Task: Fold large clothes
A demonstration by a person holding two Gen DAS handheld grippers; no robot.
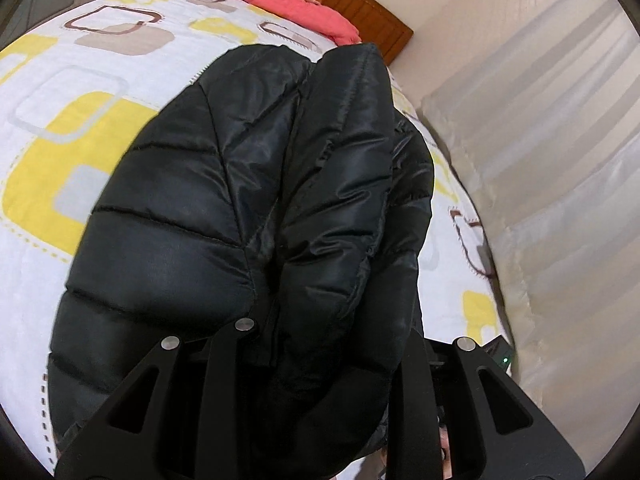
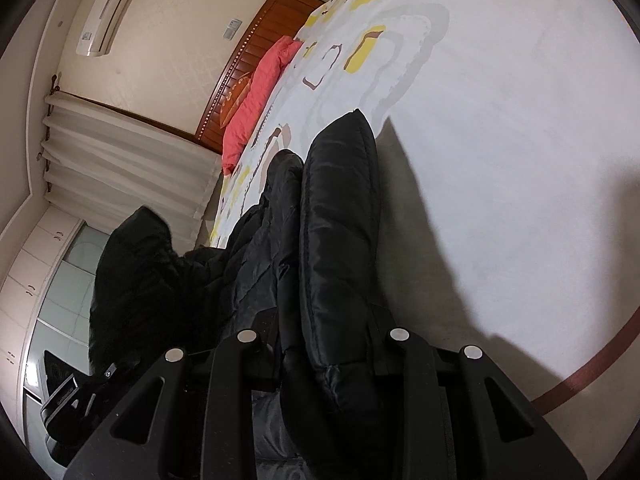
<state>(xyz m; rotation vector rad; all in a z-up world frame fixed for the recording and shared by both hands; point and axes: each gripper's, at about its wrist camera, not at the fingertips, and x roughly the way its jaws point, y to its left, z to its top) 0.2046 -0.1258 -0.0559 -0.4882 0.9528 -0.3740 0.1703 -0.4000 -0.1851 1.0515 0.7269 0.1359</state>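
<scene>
A black quilted puffer jacket (image 1: pixel 248 184) fills the left wrist view, bunched and lifted over the patterned bedspread (image 1: pixel 60 128). My left gripper (image 1: pixel 320 344) is shut on a thick fold of it; the padding swallows the fingertips. In the right wrist view the same jacket (image 2: pixel 340 232) runs away from the camera as a long folded ridge above the bedspread (image 2: pixel 500 140). My right gripper (image 2: pixel 324 344) is shut on that ridge, fabric packed between its fingers. At lower left of that view, the other gripper (image 2: pixel 76 396) shows under a raised dark bulge of jacket (image 2: pixel 136 264).
A red pillow (image 1: pixel 288 4) lies against the wooden headboard (image 1: pixel 360 4) at the far end of the bed. Pale curtains (image 1: pixel 560 160) hang beside the bed's right edge. White cupboards (image 2: pixel 36 272) and an air conditioner (image 2: pixel 108 12) line the room walls.
</scene>
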